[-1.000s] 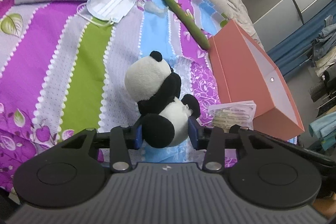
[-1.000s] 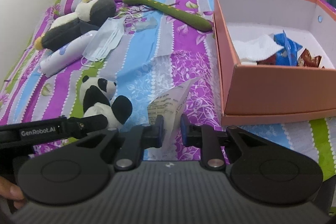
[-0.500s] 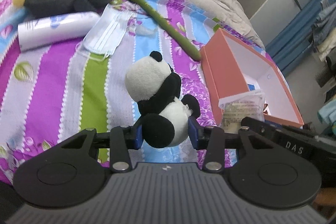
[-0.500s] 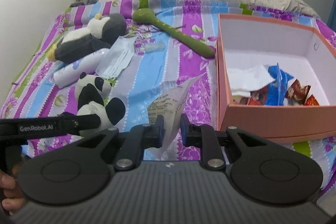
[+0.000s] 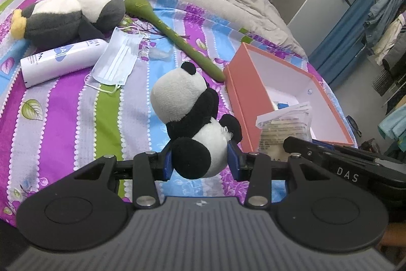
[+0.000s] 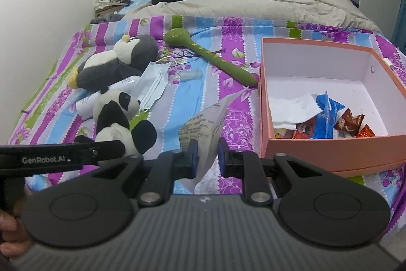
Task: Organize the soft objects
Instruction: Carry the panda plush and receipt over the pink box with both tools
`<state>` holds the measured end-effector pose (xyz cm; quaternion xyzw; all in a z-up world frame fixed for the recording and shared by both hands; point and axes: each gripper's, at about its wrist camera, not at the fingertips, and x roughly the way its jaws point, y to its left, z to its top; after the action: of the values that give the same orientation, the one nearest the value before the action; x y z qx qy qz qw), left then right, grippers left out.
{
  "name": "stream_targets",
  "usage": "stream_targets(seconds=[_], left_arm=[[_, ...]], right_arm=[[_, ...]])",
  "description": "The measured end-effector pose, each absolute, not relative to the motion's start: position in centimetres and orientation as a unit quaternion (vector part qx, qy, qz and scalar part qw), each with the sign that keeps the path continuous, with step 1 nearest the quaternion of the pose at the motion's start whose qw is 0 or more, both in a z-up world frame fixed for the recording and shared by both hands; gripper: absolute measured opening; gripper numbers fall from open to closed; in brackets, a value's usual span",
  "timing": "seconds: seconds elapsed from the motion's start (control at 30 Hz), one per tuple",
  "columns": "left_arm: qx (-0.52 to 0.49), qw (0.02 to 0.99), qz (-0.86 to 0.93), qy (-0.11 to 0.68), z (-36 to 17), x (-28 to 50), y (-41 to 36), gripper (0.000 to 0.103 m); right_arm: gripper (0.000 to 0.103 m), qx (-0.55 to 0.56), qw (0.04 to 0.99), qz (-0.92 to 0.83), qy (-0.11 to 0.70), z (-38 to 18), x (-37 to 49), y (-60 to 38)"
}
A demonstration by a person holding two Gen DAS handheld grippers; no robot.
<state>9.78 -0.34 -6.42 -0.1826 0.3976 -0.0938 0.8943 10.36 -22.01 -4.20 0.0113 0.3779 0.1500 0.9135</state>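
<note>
Above the striped bedspread (image 5: 63,103), left tongs (image 5: 200,163) clamp a fuzzy panda (image 5: 187,118), right tongs (image 6: 206,156) a crinkly packet (image 6: 203,128).

1. The panda plush (image 5: 189,118), black and white, hangs lifted clear of the striped bedspread (image 5: 55,103), its lower body pinched between the blue pads of the left tongs (image 5: 199,160); its white head tips up and away, with one black ear on top.
2. The printed packet (image 6: 204,128), a flat, pale, crinkled sachet with lines of small text, is clamped at its lower edge in the right tongs (image 6: 205,156) and stands up at a slant.
3. The penguin plush (image 6: 114,62), grey and white with yellow feet, lies on its side on the bedspread.
4. The orange box (image 6: 330,151), open-topped with a white inside, sits on the bed and holds a tissue and wrappers.
</note>
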Motion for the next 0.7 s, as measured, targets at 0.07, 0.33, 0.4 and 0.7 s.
stream_targets(seconds=[0.07,0.33,0.4,0.7], left_arm=[[-0.181,0.895,-0.097,0.395,-6.1,9.5,-0.7,0.048],[-0.172,0.897,-0.125,0.388,-5.0,9.2,-3.2,0.048],[-0.169,0.896,-0.136,0.388,-4.6,9.4,-4.2,0.048],[-0.15,0.886,-0.188,0.395,-3.7,10.9,-8.8,0.048]], right_arm=[[0.02,0.013,0.915,0.149,0.375,-4.0,10.1,-22.2],[0.02,0.016,0.924,0.128,0.36,-3.0,8.9,-23.9],[0.02,0.018,0.926,0.12,0.357,-2.8,8.4,-24.5],[0.02,0.036,0.935,0.07,0.345,-1.9,6.8,-28.4]])
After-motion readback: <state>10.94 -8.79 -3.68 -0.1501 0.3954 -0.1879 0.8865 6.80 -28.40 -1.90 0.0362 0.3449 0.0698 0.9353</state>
